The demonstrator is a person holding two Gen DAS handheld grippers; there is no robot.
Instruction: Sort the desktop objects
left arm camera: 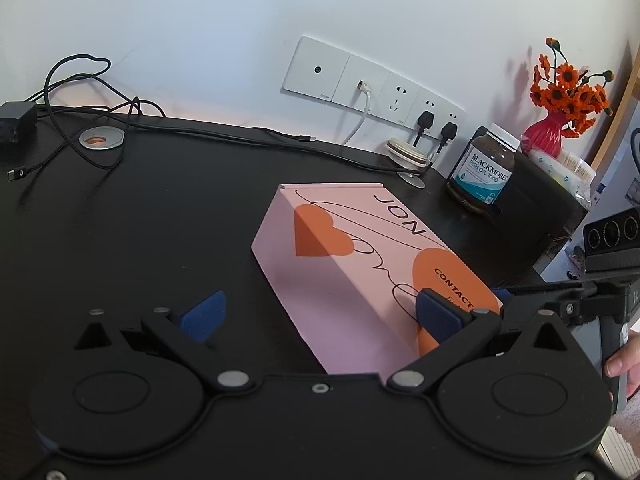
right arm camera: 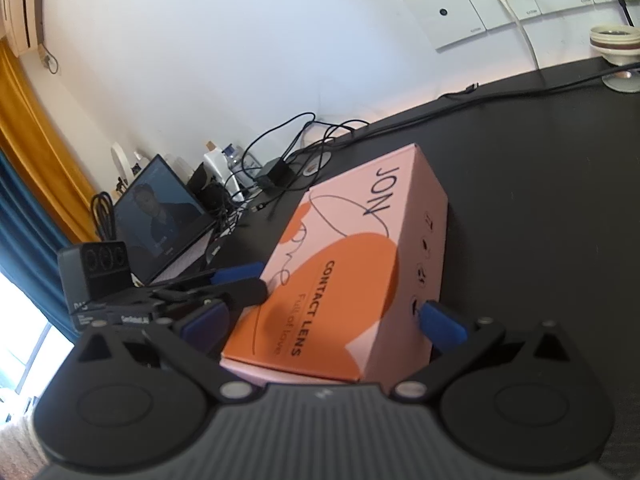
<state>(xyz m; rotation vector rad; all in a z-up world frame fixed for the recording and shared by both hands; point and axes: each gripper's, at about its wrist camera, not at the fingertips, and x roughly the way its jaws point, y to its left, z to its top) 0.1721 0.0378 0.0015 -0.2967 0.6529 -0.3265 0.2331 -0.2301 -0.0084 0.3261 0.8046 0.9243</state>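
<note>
Pink box lies mid-frame on the black worktop; right gripper fingers straddle its near end, spread; left gripper fingers spread, one atop the box

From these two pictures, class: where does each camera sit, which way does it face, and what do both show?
Left wrist: on the left gripper, facing the wall sockets across the desk; one pad lies on the pink box; a thumb shows at right.
Right wrist: on the right gripper, facing left toward the laptop; its fingers straddle the box.
Shared: box, sockets, desk, each other's gripper.
</note>
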